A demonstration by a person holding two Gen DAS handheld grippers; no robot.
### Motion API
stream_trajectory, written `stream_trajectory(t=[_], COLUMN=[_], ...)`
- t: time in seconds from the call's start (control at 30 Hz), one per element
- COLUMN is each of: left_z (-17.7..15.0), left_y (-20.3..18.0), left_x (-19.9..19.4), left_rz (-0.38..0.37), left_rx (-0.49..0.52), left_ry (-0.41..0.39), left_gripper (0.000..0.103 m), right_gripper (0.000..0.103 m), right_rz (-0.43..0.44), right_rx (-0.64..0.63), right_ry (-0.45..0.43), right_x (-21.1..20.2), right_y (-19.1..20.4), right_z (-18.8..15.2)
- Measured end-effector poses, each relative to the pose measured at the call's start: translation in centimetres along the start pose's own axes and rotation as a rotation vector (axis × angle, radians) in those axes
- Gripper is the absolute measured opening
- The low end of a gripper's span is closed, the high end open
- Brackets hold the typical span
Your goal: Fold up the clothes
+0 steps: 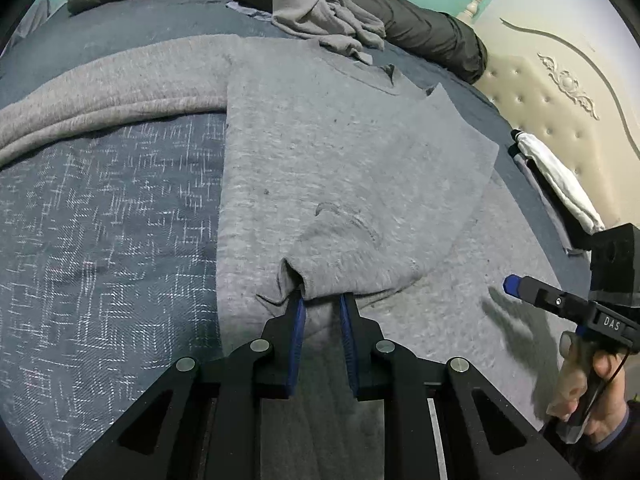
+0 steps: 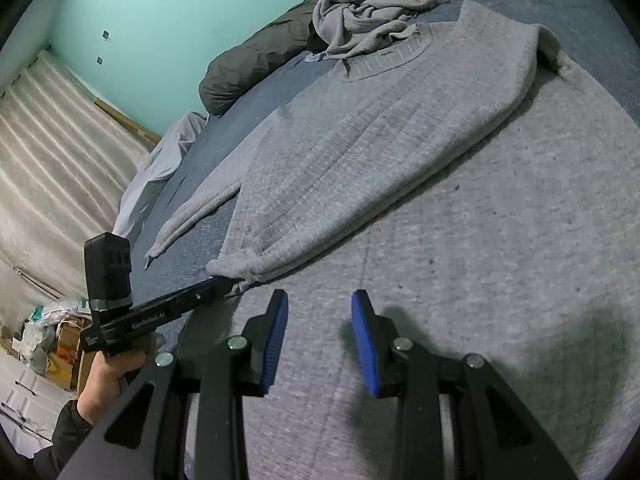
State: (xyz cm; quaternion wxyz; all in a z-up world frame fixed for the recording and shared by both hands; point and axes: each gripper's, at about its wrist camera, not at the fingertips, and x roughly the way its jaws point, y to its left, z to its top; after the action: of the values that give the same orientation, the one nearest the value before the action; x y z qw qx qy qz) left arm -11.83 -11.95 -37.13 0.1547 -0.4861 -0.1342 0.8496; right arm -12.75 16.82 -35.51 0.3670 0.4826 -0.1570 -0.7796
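Mid-fold: the grey sweater (image 1: pixel 328 152) lies flat on the bed (image 1: pixel 100 220), and the left gripper (image 1: pixel 322 300) has its jaws clamped on the folded-over sleeve's cuff (image 1: pixel 316 280). The right gripper (image 2: pixel 319 300) hovers empty, jaws apart, so next it probably needs its own pinch on the fabric.

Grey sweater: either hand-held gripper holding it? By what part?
Left hand-held gripper pinches the grey sweater at the cuff end of the sleeve folded across its body. Right hand-held gripper is open above the fabric, holding nothing.

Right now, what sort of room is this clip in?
Most likely a bedroom: a grey sweater lies spread on a bed with a dark blue patterned cover, a tufted cream headboard stands at one end, and a curtain hangs alongside.
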Motion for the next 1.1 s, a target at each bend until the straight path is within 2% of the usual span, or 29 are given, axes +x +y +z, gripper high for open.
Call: stream_trajectory(t=[0.03,0.07,0.1,0.3,0.47,0.53,0.6,0.67,0.83,0.9,1.1], left_z=[0.0,-0.2,-0.3,-1.3,-1.4,-1.1,-0.6,-0.3,0.2,0.3,0.7], left_y=[0.1,0.0,-0.1,-1.2,-0.6,-0.3,-0.2,-0.2,-0.7,-0.9,-1.4], left_x=[0.1,0.2,0.0,-1.0,-1.8,-1.8,-1.5,-1.3,-1.3,-1.2,-1.3], left_rz=[-0.004,-0.004,-0.011,-0.041,0.032,0.029,0.034,0.031,0.03,0.035,0.028], left_rx=[-0.004,-0.003,0.006,0.061,0.055,0.041,0.034,0.03,0.044,0.054,0.08], left_ry=[0.005,0.012,0.015,0.028,0.0,-0.016,-0.021,-0.025,-0.043,-0.045,-0.067], left_gripper=[0.016,0.004,0.0,0.0,0.0,0.002,0.014,0.02,0.021,0.028,0.028], right_gripper=[0.033,0.033,0.033,0.033,0.033,0.033,0.033,0.033,0.033,0.033,0.033], right_rz=[0.002,0.003,0.004,0.009,0.012,0.014,0.014,0.016,0.02,0.021,0.025], right_rx=[0.006,0.009,0.012,0.016,0.018,0.02,0.022,0.023,0.031,0.032,0.039], right_ry=[-0.003,-0.005,-0.008,-0.017,-0.014,-0.017,-0.019,-0.02,-0.021,-0.02,-0.021], right_x=[-0.1,-0.1,-0.2,-0.3,-0.3,-0.4,-0.5,-0.5,-0.5,-0.5,-0.5], right_y=[-0.1,-0.2,-0.3,-0.2,-0.4,-0.4,-0.5,-0.6,-0.8,-0.8,-0.9], right_z=[0.0,0.0,0.1,0.0,-0.1,-0.1,0.0,0.1,0.0,0.0,-0.2])
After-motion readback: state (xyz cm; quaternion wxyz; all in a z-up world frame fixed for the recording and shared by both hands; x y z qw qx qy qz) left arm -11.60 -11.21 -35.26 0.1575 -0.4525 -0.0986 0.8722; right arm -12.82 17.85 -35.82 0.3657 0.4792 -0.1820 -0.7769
